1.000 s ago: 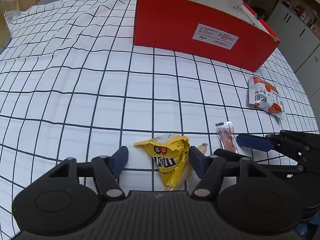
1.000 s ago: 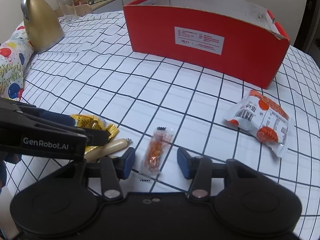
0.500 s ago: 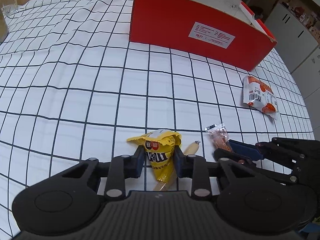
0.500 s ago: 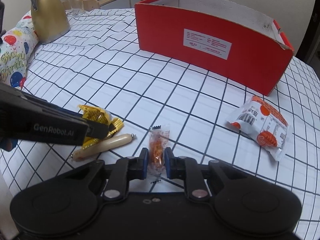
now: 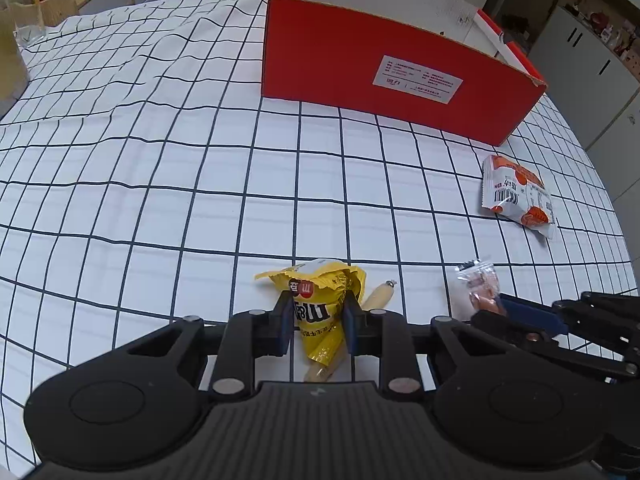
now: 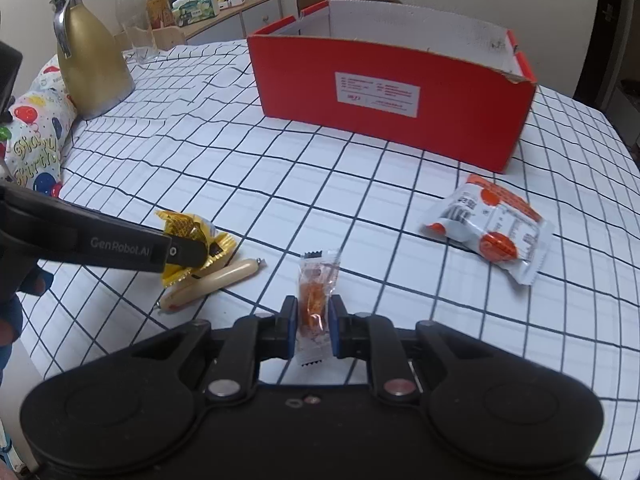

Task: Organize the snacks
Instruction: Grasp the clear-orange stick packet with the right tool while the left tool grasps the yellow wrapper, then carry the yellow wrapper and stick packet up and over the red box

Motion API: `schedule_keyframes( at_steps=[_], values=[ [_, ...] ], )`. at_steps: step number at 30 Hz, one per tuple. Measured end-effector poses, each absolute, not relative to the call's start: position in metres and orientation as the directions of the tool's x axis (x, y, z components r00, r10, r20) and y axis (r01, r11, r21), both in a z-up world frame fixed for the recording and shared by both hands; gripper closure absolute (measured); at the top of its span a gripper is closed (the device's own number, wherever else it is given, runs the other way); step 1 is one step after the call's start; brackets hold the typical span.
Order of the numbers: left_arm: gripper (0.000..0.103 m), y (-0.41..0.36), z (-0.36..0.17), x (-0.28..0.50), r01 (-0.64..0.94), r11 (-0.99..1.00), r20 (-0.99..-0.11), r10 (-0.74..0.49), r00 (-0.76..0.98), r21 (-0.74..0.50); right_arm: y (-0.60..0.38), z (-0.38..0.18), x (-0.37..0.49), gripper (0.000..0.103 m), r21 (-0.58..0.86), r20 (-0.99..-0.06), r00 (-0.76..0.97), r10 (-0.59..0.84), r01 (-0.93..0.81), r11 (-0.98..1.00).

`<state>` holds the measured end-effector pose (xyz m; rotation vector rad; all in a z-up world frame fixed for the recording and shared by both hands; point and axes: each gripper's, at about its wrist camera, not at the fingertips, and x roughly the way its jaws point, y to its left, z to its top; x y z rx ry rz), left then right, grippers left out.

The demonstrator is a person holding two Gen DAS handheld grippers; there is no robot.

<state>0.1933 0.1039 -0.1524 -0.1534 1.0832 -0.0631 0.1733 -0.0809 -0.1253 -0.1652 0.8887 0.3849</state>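
The left gripper (image 5: 316, 322) has just been closing and its pads now pinch a crumpled yellow snack bag (image 5: 318, 312) with dark lettering, on the checked tablecloth (image 5: 160, 200) in front of the red box (image 5: 380, 80). The right gripper (image 6: 314, 328) clamps a small clear sachet (image 6: 316, 296) of orange pieces. A pale sausage stick (image 6: 212, 280) lies beside the yellow bag; a white-and-orange packet (image 6: 492, 228) lies nearer the box's right corner.

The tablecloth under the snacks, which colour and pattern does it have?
The tablecloth is white with a grid of thin black lines. The left wrist view shows it best.
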Motion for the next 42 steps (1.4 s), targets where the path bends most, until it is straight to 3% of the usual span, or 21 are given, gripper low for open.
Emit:
schedule_keyframes(
  at_steps=[13, 42],
  values=[
    [0.079, 0.105, -0.116, 0.174, -0.053, 0.979, -0.845, -0.14, 0.516, -0.195, -0.095, -0.087, 0.147, 0.089, 0.051, -0.73, 0.616, 0.295, -0.382, 0.923],
    [0.079, 0.065, -0.034, 0.175, 0.066, 0.975, -0.739, -0.205, 0.642, -0.214, -0.12, -0.006, 0.139, 0.089, 0.037, -0.578, 0.764, 0.287, -0.327, 0.944]
  ],
)
